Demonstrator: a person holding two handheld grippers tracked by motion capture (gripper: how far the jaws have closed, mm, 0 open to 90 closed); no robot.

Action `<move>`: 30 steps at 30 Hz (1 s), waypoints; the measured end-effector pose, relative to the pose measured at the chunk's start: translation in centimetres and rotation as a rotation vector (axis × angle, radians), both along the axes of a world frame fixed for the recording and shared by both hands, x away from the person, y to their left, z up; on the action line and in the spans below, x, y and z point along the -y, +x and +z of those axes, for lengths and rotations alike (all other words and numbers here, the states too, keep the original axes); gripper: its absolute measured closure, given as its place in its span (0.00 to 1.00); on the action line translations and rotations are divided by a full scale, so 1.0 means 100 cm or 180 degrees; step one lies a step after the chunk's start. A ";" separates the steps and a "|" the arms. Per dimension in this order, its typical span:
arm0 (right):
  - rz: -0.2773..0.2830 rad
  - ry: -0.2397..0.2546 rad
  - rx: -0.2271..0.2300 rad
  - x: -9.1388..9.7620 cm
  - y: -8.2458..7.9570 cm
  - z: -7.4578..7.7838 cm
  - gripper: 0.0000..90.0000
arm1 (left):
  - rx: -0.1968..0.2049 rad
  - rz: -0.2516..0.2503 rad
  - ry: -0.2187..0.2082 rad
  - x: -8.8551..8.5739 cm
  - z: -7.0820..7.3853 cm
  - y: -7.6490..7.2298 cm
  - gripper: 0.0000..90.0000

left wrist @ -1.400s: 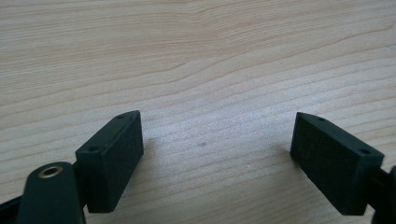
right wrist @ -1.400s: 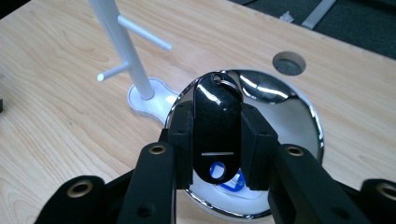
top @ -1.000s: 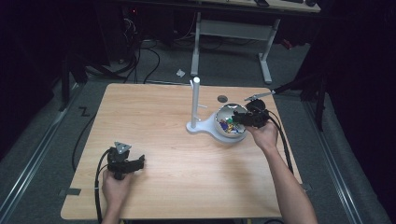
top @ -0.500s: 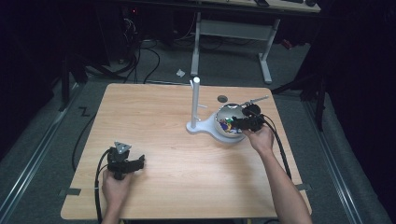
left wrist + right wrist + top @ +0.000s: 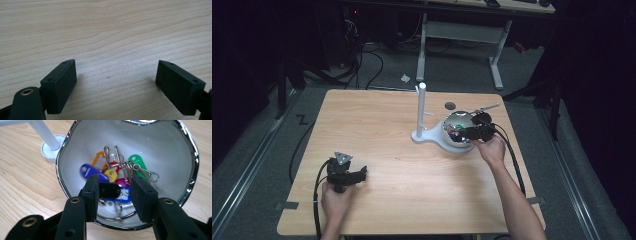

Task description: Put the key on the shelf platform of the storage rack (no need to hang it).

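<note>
Seen from above, a person's right hand holds the right gripper [image 5: 466, 133] over the shiny metal bowl [image 5: 450, 131], which sits on the far right part of the wooden table [image 5: 377, 125]. Just left of the bowl a white post [image 5: 421, 107] rises from a flat white base that touches the bowl. Well away from the bowl, near the table's front left corner, the left gripper [image 5: 354, 176] rests on the wood in the person's left hand, a grey three-cornered plate on top and its cable trailing off the near edge.

From the left gripper's own camera, its two black jaws stand spread wide over bare wood grain, nothing between them.

From the right gripper's own camera, the right gripper [image 5: 115, 192] reaches down into the bowl [image 5: 190, 152], where a heap of plastic key tags lies on metal rings: blue [image 5: 90, 171], orange, yellow [image 5: 110, 173], red, pink, green [image 5: 136, 161] and a black tag [image 5: 108, 190]. The jaws have just been opening and now stand part-way apart; the black tag lies between them against the left jaw, clear of the right one, so it is no longer pinched. The white post's foot [image 5: 51, 146] shows beside the bowl's rim, upper left
</note>
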State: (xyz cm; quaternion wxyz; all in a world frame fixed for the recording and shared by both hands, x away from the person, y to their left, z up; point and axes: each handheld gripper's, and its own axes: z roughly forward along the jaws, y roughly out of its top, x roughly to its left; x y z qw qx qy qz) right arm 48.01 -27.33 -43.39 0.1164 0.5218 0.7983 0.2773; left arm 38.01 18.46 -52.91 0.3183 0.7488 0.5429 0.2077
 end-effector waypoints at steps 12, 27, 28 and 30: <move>-0.0045 0.0060 0.0347 0.008 -0.016 0.026 0.57 | 0.0002 0.0003 -0.0002 0.000 0.000 0.000 0.19; -0.0189 0.0205 0.0657 0.031 -0.044 0.053 0.56 | 0.0003 0.0004 -0.0003 0.000 0.000 0.000 0.19; -0.0203 0.0195 0.0655 0.033 -0.046 0.053 0.56 | 0.0003 0.0003 -0.0002 0.000 0.000 0.000 0.19; -0.0220 0.0175 0.0630 0.036 -0.050 0.052 0.55 | 0.0002 0.0004 -0.0002 0.000 0.000 0.000 0.19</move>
